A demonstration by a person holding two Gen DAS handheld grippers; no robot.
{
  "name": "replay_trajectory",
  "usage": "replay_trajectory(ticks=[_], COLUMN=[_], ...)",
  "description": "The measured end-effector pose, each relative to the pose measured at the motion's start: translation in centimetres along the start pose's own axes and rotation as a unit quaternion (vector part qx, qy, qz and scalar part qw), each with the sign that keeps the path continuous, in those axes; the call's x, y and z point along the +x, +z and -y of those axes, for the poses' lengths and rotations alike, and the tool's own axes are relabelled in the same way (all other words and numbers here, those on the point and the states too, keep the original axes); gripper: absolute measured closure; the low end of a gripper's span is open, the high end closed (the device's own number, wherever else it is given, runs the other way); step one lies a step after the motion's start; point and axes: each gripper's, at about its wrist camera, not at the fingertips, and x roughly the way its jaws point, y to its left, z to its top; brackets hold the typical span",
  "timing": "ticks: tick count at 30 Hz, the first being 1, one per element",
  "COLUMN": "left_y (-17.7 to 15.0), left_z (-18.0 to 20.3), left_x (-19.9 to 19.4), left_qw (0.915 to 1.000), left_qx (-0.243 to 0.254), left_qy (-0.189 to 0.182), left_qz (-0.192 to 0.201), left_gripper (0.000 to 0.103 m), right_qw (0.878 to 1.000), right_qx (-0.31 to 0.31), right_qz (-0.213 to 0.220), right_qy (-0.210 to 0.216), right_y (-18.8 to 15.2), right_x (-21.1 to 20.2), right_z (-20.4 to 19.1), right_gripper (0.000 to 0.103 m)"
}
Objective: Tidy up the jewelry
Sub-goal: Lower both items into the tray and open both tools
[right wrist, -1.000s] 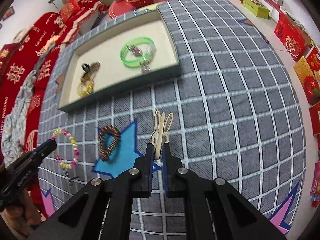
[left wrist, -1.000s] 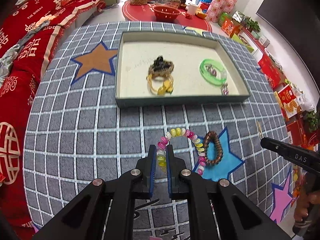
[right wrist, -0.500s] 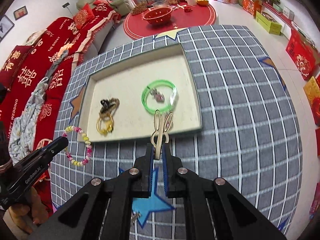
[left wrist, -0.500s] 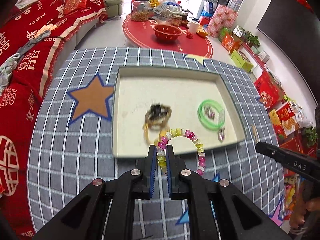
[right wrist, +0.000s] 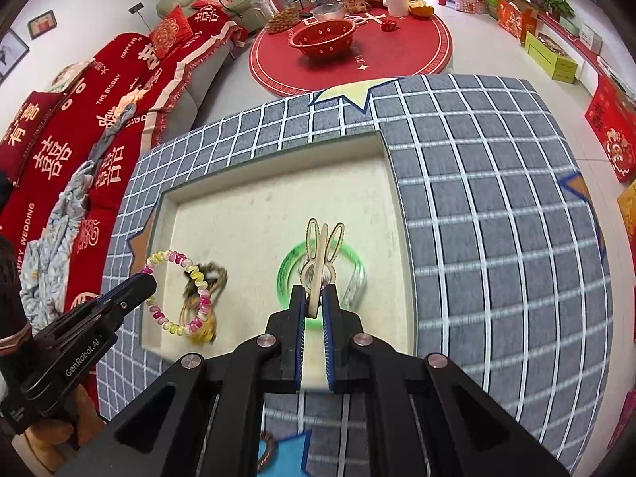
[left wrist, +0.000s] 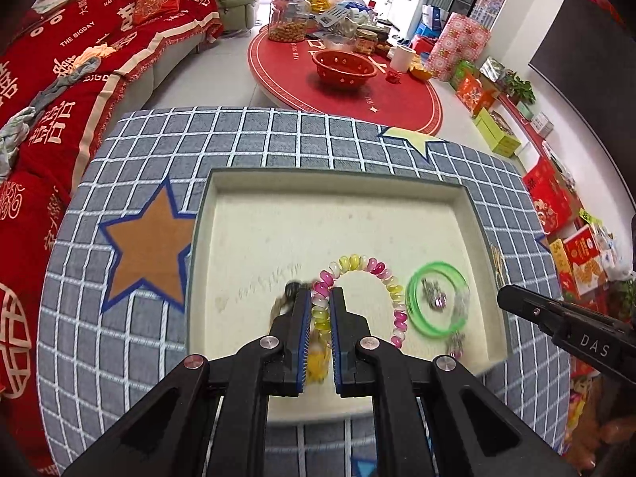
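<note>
Beaded bracelet [left wrist: 367, 278] is clamped in the left gripper [left wrist: 320, 306], hanging over the cream-lined tray [left wrist: 338, 187]; rabbit-shaped clip [right wrist: 321, 256] is clamped in the right gripper [right wrist: 314, 304], also above the tray. Under the right tongs lies a green bangle [right wrist: 353, 262] ringing small charms. Beneath the left tongs: a dark and yellow jewelry tangle [right wrist: 210, 278].

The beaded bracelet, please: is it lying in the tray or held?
Held: the left gripper pinches the beaded bracelet, hanging over the tray.

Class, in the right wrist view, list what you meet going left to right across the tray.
Beaded bracelet → brown and yellow hair ties → rabbit-eared clip held over the green bangle → tray right wall.
</note>
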Motion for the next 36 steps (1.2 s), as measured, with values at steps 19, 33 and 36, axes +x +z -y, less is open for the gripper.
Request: replay_trajectory(ticks=[19,33,36], left_y=[3.4,3.0,2.9], left_z=[1.6,2.5,2.7], left_x=[6.9,9.0,8.9], left_qw=[0.9975,0.9905,0.9897], left_qx=[0.033,0.071,0.076], left_qy=[0.058,0.108,0.114], left_qz=[-0.023,-0.044,-0.043], left_gripper=[0.080,0.080,0.080], right_qw=[1.000,0.998,0.998], right_qx=[0.006,0.010,0.014], right_qz=[-0.029,-0.058,-0.060], right_qy=[-0.008,-0.005,0.000], right_y=[5.0,5.2,5.1], right_x=[6.3,8.4,8.4], right_z=[2.1,3.1,3.1], right_gripper=[0.094,0.093,0.093])
